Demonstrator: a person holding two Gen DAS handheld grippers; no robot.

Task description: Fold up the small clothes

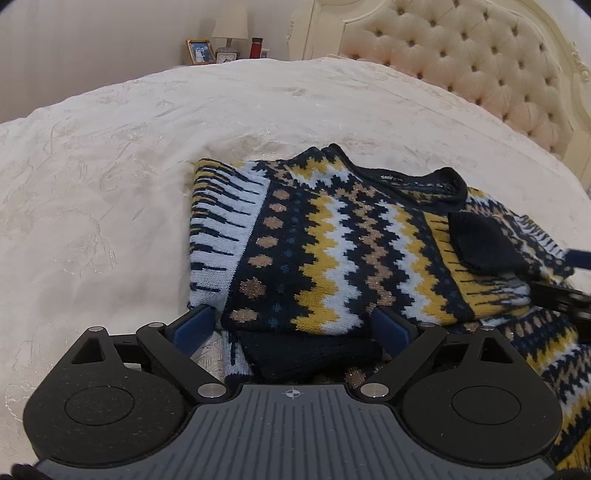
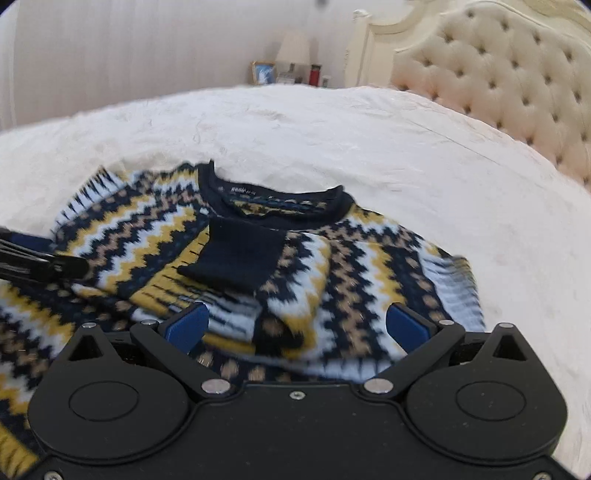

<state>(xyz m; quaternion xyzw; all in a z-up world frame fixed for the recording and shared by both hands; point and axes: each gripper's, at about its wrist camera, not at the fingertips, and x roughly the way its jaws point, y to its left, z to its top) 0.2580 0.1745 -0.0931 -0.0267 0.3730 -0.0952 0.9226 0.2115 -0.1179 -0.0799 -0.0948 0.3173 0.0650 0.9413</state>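
A small knitted sweater point(image 1: 332, 236) in navy, yellow, white and tan zigzags lies on the white bedspread point(image 1: 110, 184), both sleeves folded in over the body with navy cuffs on top. My left gripper point(image 1: 295, 325) is open, its blue pads either side of the sweater's left folded edge and a navy cuff point(image 1: 310, 354). My right gripper point(image 2: 299, 325) is open over the sweater point(image 2: 332, 266) near its right folded sleeve. The neckline point(image 2: 273, 206) faces the headboard. Each gripper shows at the edge of the other's view.
A cream tufted headboard point(image 1: 480, 74) stands at the right. A nightstand behind the bed holds a lamp point(image 1: 231, 26), a photo frame point(image 1: 199, 51) and a red bottle point(image 1: 255, 46).
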